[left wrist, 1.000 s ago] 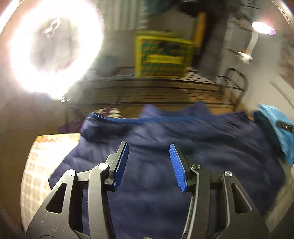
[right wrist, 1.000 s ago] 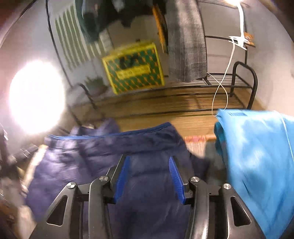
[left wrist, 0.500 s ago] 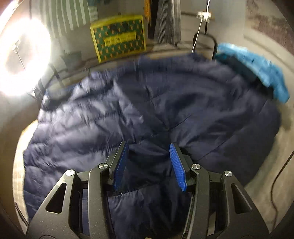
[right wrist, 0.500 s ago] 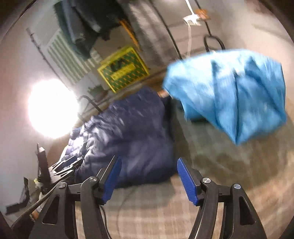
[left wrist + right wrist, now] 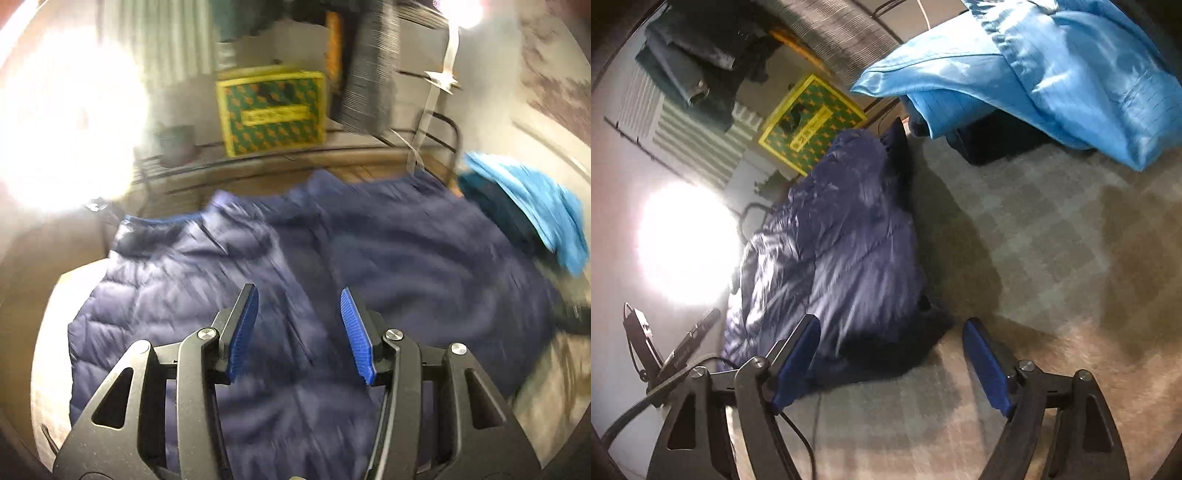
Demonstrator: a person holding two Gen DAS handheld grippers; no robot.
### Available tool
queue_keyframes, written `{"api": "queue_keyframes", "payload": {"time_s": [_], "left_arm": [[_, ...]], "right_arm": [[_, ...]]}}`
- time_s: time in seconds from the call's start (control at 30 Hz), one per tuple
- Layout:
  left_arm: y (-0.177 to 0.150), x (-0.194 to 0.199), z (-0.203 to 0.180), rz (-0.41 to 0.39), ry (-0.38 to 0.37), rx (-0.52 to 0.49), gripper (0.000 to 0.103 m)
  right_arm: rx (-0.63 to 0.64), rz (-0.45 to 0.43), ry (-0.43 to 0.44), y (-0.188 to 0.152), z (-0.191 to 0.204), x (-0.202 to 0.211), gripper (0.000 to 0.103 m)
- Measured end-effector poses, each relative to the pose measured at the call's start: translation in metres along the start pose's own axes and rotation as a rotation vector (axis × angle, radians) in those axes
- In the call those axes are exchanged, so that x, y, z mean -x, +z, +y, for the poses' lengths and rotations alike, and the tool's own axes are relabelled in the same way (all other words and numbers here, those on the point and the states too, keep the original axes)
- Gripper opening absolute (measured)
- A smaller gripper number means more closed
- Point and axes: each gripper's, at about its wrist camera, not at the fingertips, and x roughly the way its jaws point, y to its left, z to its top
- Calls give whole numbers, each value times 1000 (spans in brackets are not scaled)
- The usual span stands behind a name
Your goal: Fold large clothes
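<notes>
navy jacket [image 5: 332,258] motion-blurred; both tongs [image 5: 299,325] [image 5: 892,363] gaping, empty.

No legible text, even on the yellow-green box [image 5: 271,112] label.

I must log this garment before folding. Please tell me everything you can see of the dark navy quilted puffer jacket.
The dark navy quilted puffer jacket looks like shiny padded fabric with stitched channels and a brighter blue trim at its far edge. It lies spread out, rumpled and unfolded, on the pale checked cloth surface. Neither tool grips it. A bright blue garment lies at its far right corner.
</notes>
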Motion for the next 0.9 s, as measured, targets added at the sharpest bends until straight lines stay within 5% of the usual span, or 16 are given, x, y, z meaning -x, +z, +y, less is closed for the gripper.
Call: {"api": "queue_keyframes", "payload": {"time_s": [0.23, 0.3, 0.37, 0.47, 0.7, 0.9], "left_arm": [[6, -61, -2, 79, 95, 18, 50], [-2, -75, -5, 104, 108, 14, 50], [-13, -89, -7, 130, 111, 9, 50], [-18, -95, -12, 125, 126, -14, 50], [-15, -44, 11, 84, 28, 89, 50], [-51, 3, 32, 98, -30, 54, 50]], "right_arm": [[-21, -27, -23, 16, 10, -15, 76], [-7, -12, -39, 17, 13, -21, 62], [20, 2, -54, 18, 21, -28, 33], [75, -13, -60, 16, 32, -22, 18], [233, -84, -87, 26, 86, 13, 10], [412, -130, -124, 23, 153, 31, 9]]}}
